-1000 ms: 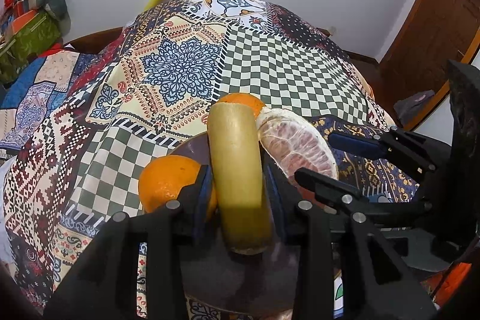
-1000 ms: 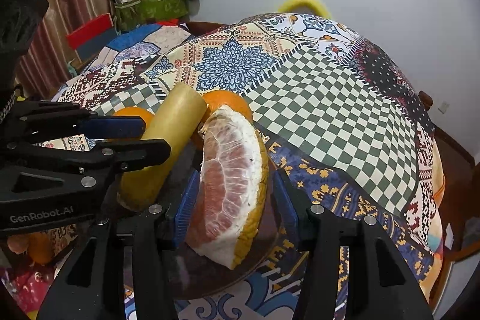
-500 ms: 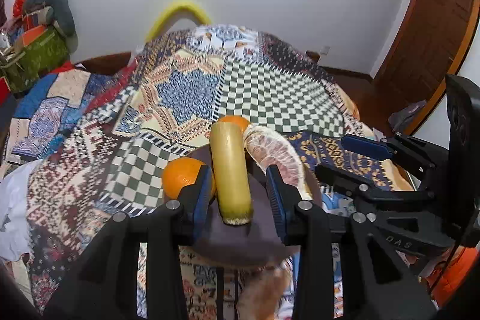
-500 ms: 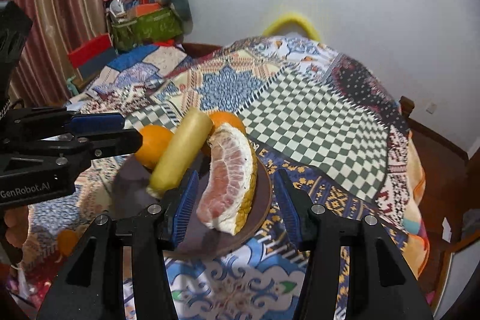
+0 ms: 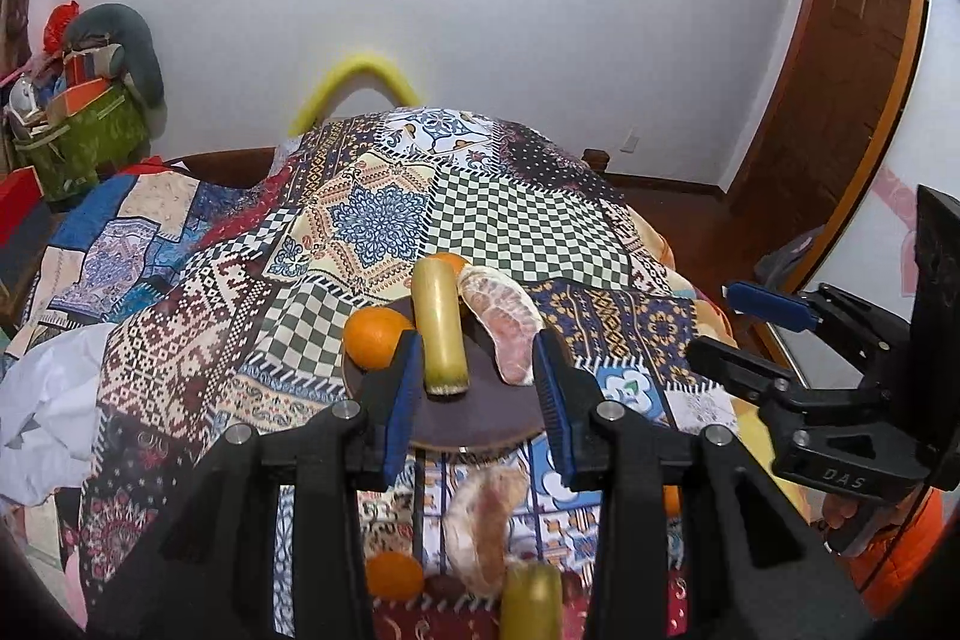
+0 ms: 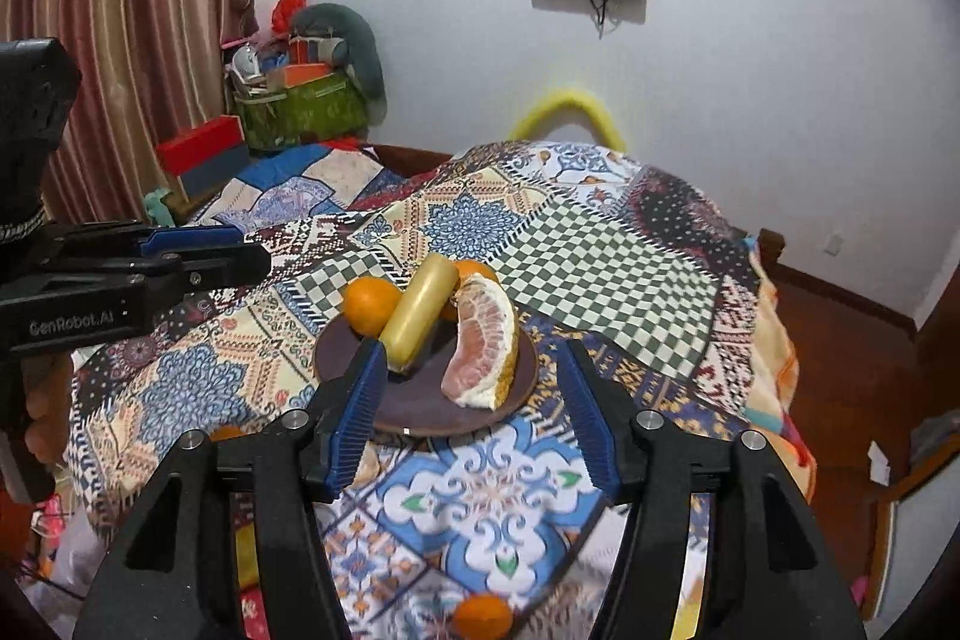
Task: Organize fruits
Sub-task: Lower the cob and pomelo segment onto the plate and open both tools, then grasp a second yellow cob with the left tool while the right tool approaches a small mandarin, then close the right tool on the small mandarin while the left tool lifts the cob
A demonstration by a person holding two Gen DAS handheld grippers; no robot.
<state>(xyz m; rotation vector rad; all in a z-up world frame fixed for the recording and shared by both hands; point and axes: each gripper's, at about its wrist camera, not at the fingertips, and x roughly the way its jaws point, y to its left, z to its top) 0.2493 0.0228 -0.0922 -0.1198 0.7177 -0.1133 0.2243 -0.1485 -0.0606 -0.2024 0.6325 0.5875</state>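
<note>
- Left wrist view: left gripper (image 5: 474, 388) spread wide, holding nothing, above the near edge of a dark round plate (image 5: 480, 418).
- Ahead between its fingers: yellow-green cut stalk piece (image 5: 439, 325) lying lengthwise on the plate; orange (image 5: 377, 337) just left of it, touching the left pad; peeled pomelo wedge (image 5: 503, 325) just right; second orange (image 5: 447, 261) behind the stalk.
- Below the fingers, near the bottom edge: reflected-looking fruit shapes, unclear.
- Right wrist view: right gripper (image 6: 474, 400) also wide open and empty, over the plate's (image 6: 420, 409) near rim.
- Pomelo wedge (image 6: 483, 346) straight ahead between the fingers, stalk piece (image 6: 417, 319) ahead-left by the left pad, orange (image 6: 371, 304) further left.
- Patchwork cloth (image 6: 600, 244) under the plate.
</note>
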